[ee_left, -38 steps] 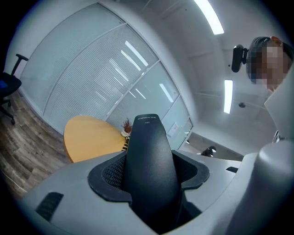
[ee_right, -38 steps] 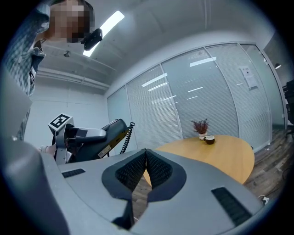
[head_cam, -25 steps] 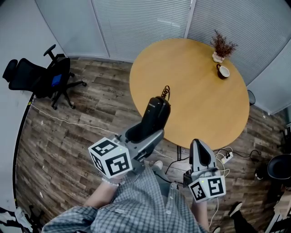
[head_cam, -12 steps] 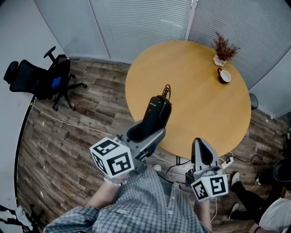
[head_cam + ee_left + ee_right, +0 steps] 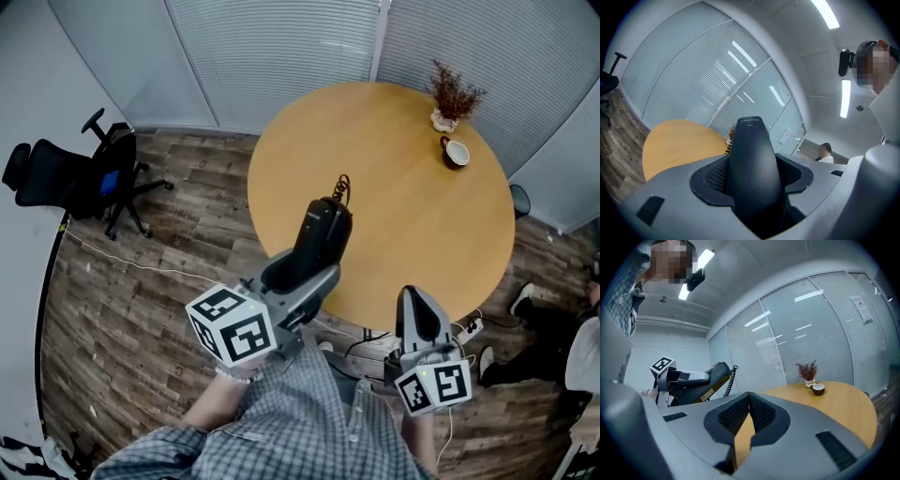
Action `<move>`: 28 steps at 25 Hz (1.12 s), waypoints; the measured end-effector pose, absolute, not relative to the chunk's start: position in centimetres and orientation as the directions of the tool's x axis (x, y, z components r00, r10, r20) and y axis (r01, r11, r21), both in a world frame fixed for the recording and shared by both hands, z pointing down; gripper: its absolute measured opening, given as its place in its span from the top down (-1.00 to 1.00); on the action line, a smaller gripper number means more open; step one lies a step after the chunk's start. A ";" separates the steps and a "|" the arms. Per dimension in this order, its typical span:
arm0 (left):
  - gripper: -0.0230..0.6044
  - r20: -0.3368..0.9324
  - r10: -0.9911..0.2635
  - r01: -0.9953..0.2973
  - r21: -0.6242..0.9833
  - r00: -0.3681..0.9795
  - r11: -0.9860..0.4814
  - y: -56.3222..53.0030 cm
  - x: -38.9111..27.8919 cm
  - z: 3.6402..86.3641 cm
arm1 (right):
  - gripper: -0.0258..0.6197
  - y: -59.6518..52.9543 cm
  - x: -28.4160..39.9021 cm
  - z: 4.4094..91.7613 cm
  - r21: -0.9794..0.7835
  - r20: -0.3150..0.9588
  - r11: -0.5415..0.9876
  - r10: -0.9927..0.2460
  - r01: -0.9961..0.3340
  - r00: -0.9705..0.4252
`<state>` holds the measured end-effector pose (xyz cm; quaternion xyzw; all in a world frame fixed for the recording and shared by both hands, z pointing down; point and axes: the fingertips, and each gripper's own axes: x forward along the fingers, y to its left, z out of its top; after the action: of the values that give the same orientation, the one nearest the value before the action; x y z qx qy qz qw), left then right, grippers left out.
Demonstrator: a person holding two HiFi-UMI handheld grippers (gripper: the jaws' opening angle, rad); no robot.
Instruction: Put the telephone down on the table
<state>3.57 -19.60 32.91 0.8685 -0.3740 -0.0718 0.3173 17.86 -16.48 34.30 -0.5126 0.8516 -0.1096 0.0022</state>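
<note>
A glass-walled office with drawn blinds surrounds a plank floor [image 5: 141, 309], where a black office chair [image 5: 70, 173] stands well apart to the left. A round wooden table [image 5: 422, 216] fills the middle, bare across most of its top.

The left gripper [image 5: 309, 267] has its jaws spread wide and pressed on the flanks of a black telephone handset [image 5: 323, 230]. It holds the handset in the air, tilted upward, over the table's near edge. A coiled cord [image 5: 342, 186] dangles from the far end; where it leads does not show. The right gripper [image 5: 419, 314] hangs lower, beside the table's near rim, with its pad tips meeting and nothing between them.

The main risk, as I judge it, is position. If the handset is let go this close to the rim, it could rock on its rounded shell and drop to the floor. The smooth shell could also slide in the pads if the gripper tilts further. The loose cord may snag on the edge or drag the handset back as it settles. Moving it further in over the tabletop before lowering would answer all three.

At the table's far side, well away from the handset, stand two vessels just beside each other. A small pale pot [image 5: 444, 120] holds reddish-brown dried sprigs [image 5: 455, 92]. The dark cup [image 5: 457, 152] has a pale inside; whether it holds any drink is too small to tell.
</note>
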 end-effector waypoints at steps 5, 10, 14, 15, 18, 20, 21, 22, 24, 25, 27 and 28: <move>0.04 0.118 -0.678 -0.592 0.609 0.726 -0.528 -20.9 3.6 33.5 | 0.89 -17.4 17.8 34.8 -0.193 0.117 0.428 -0.883 -0.883 -0.454; 0.04 0.127 -0.657 -0.580 0.610 0.743 -0.539 -22.5 3.2 34.3 | 0.89 -18.4 17.1 35.4 -0.197 0.118 0.405 -0.894 -0.893 -0.432; 0.04 0.125 -0.639 -0.570 0.602 0.759 -0.559 -23.0 3.1 34.7 | 0.89 -18.2 16.9 35.9 -0.196 0.111 0.379 -0.908 -0.905 -0.404; 0.04 0.125 -0.635 -0.568 0.601 0.762 -0.563 -23.0 3.1 34.8 | 0.89 -18.0 16.9 36.0 -0.198 0.109 0.370 -0.912 -0.908 -0.395; 0.04 0.126 -0.624 -0.562 0.594 0.772 -0.576 -23.2 3.0 35.2 | 0.89 -17.5 16.9 36.3 -0.199 0.102 0.350 -0.922 -0.915 -0.374; 0.04 0.132 -0.620 -0.564 0.589 0.773 -0.578 -24.0 2.9 35.7 | 0.89 -17.6 16.8 36.4 -0.199 0.101 0.341 -0.926 -0.919 -0.365; 0.04 0.137 -0.619 -0.567 0.587 0.773 -0.578 -24.6 2.8 35.9 | 0.89 -17.9 16.9 36.5 -0.199 0.103 0.335 -0.927 -0.921 -0.359; 0.04 0.144 -0.617 -0.569 0.587 0.774 -0.576 -25.5 2.8 36.1 | 0.89 -18.4 16.9 36.6 -0.200 0.107 0.328 -0.929 -0.923 -0.353; 0.04 0.158 -0.614 -0.572 0.592 0.773 -0.568 -27.7 2.6 36.5 | 0.89 -19.8 17.0 36.6 -0.204 0.120 0.314 -0.932 -0.927 -0.342; 0.04 0.164 -0.615 -0.575 0.595 0.771 -0.562 -29.2 2.5 36.5 | 0.89 -20.8 17.0 36.5 -0.204 0.128 0.309 -0.932 -0.929 -0.338; 0.04 0.179 -0.619 -0.585 0.595 0.765 -0.551 -32.0 2.3 36.7 | 0.89 -22.7 17.0 36.3 -0.206 0.144 0.298 -0.933 -0.932 -0.330; 0.04 0.187 -0.622 -0.593 0.591 0.761 -0.547 -33.1 2.2 36.9 | 0.89 -23.3 17.0 36.2 -0.207 0.150 0.293 -0.933 -0.934 -0.326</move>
<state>2.20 -33.13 36.88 0.8793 -0.3452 -0.0221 0.3274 16.98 -23.28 36.25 -0.5806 0.8040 -0.1289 -0.0004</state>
